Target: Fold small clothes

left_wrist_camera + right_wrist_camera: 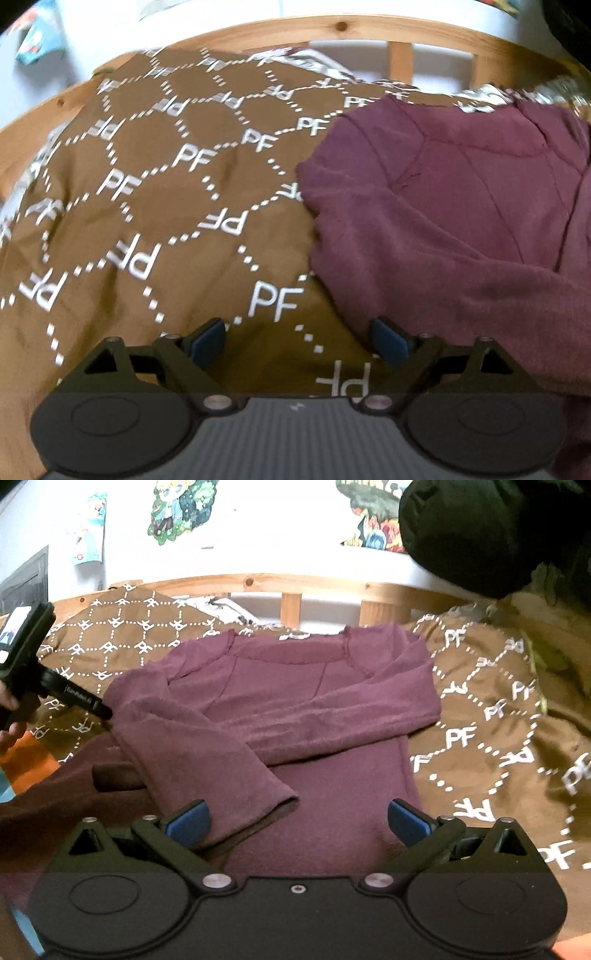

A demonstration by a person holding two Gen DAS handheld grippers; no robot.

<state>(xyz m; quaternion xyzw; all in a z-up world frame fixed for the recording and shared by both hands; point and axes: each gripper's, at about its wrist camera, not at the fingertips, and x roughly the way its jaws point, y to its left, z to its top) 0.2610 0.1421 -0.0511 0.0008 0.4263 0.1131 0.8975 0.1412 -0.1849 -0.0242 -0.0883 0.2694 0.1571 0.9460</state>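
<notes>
Maroon sweater (295,709) is laid on the brown bedcover (491,716), sleeves crossed.
Both tongs, left (297,341) and right (297,821), are held apart, empty; a careless grasp could undo the sleeves.

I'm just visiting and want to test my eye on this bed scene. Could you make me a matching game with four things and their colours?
Things:
1. Small long-sleeved top
2. Bedspread with PF letters
3. Bed rail
4. Pads on the right tool

Colours:
A. Blue
B. Pale wood
C. Maroon
D. Brown with white print

Pairs: 1-C, 2-D, 3-B, 4-A
</notes>
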